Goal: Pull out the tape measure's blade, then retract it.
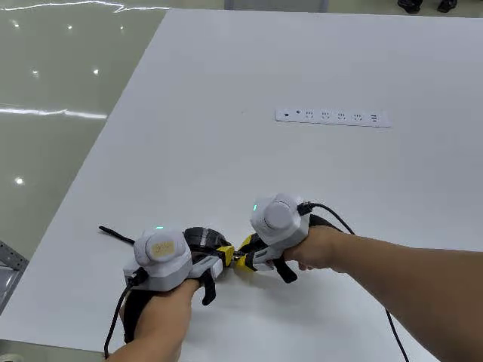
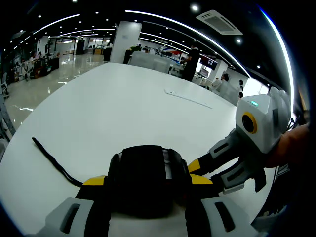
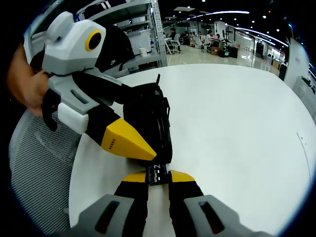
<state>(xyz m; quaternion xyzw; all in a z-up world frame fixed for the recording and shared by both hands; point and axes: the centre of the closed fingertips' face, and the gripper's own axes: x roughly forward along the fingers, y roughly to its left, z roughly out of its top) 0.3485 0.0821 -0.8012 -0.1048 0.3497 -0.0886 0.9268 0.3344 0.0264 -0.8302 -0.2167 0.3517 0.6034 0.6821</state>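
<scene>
Tape measure [image 3: 148, 113] sits low on the white table [image 1: 317, 60], toward 6 o'clock in the head view, close to the near edge. Your left gripper [image 2: 146, 180] is clamped across the black case. Your right gripper [image 3: 159, 177], coming in from the case's 3 o'clock side, is pinched tight on the blade tip [image 3: 158, 170], with almost no blade out yet. Main risk, as I judge it: that pinch is on a small end piece, so a pull angled off the blade's line could let it slip free and snap home. Second: the case may twist in the left jaws if you tug hard. On the return, letting go outright would whip the blade back, so walk it in. Strap [image 1: 115, 234] trailing toward 9 o'clock lies out of the pull path.
</scene>
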